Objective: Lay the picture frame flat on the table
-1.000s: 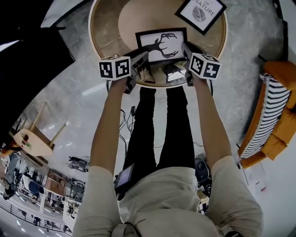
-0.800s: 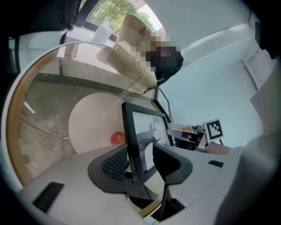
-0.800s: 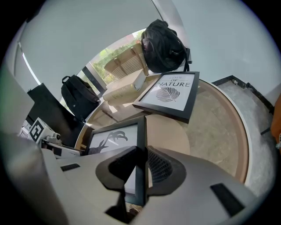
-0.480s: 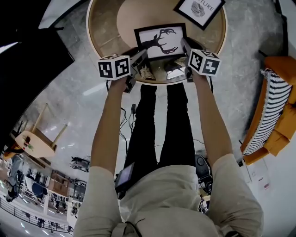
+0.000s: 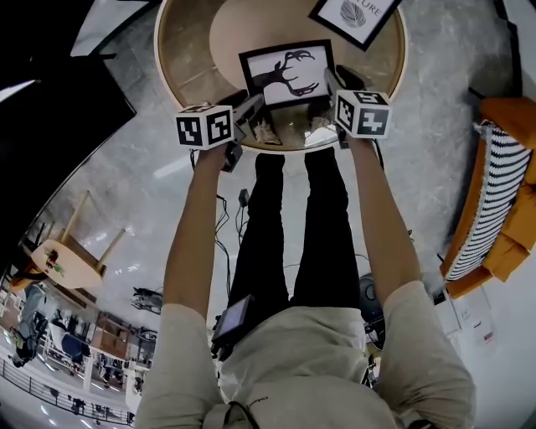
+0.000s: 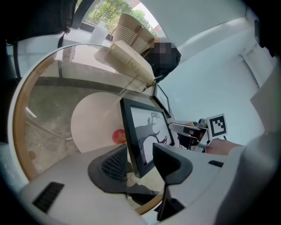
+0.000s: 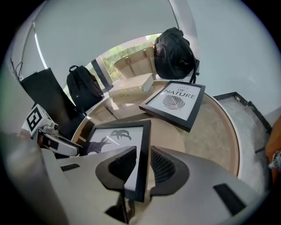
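A black picture frame (image 5: 287, 74) with a deer silhouette is held tilted, face up, over the near part of the round glass table (image 5: 180, 84). My left gripper (image 5: 251, 109) is shut on its near left corner, and my right gripper (image 5: 331, 88) is shut on its near right edge. In the left gripper view the frame (image 6: 147, 132) stands between the jaws of the left gripper (image 6: 142, 165). The right gripper view has the frame's edge (image 7: 142, 149) pinched between the two pads of the right gripper (image 7: 142, 167). Whether the frame's near edge touches the table is hidden.
A second frame (image 5: 352, 12) printed NATURE lies flat at the table's far right, also seen as that frame (image 7: 173, 103). A pale long package (image 7: 131, 90) lies at the back, with a black backpack (image 7: 173, 52) behind it. An orange striped sofa (image 5: 494, 209) stands to the right.
Both grippers have carried the deer frame a little farther in over the table. Their hold on it is unchanged.
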Demonstrator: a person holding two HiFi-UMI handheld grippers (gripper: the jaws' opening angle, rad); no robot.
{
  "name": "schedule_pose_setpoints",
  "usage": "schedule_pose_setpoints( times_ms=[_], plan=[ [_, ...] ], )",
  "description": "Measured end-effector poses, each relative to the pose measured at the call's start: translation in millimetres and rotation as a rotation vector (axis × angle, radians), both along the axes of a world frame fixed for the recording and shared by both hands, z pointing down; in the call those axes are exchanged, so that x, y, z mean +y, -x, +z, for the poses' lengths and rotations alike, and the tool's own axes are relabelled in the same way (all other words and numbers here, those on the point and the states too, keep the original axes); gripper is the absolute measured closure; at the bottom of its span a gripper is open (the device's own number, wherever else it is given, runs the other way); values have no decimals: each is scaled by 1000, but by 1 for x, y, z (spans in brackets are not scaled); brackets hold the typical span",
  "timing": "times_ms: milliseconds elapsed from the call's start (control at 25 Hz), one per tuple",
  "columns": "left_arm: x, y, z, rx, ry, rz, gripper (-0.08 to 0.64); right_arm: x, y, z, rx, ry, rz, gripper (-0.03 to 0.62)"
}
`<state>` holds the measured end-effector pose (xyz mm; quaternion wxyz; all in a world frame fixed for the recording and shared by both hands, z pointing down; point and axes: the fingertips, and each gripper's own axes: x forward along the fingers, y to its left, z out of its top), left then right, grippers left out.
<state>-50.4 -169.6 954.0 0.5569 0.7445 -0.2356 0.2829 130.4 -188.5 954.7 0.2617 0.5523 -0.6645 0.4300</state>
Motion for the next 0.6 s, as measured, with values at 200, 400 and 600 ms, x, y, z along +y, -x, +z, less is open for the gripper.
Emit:
schedule_pose_setpoints(
  times_ms=[200, 400, 600],
  plan=[
    [4, 1, -2, -32, -45, -34, 373, 13, 1, -2, -39, -23, -23, 492],
    [19, 1, -22, -120, -145, -104, 377, 37, -9, -18, -88, -29, -73, 492],
    [34, -16, -89, -194, -307, -44, 383, 52, -17, -77, -100, -79, -130, 492]
  ],
)
